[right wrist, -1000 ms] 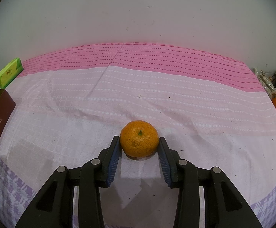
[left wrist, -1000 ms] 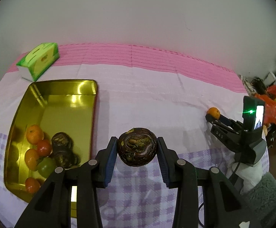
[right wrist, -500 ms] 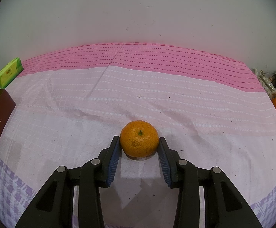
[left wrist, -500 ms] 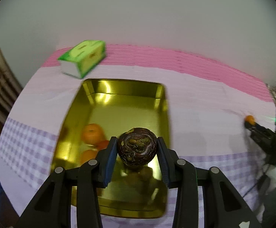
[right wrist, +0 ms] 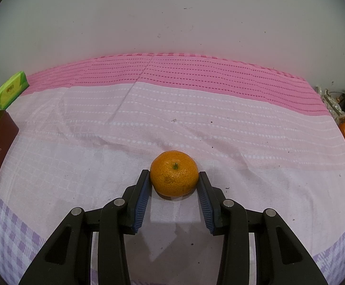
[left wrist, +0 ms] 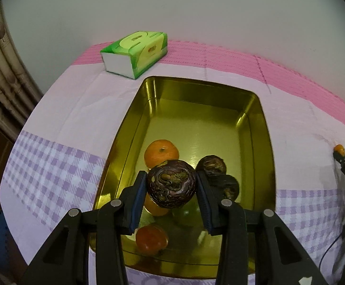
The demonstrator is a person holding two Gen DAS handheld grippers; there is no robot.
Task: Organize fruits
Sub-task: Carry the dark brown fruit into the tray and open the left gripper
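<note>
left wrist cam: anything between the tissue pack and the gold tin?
Nothing. In the left wrist view only bare pink tablecloth separates the tissue pack from the gold tin.

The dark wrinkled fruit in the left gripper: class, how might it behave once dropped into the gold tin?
The dark wrinkled fruit is round, so it will probably roll on the gold tin's smooth floor until other fruit stop it. Its shrivelled skin suggests some give, so it likely grips well between the fingers.
</note>
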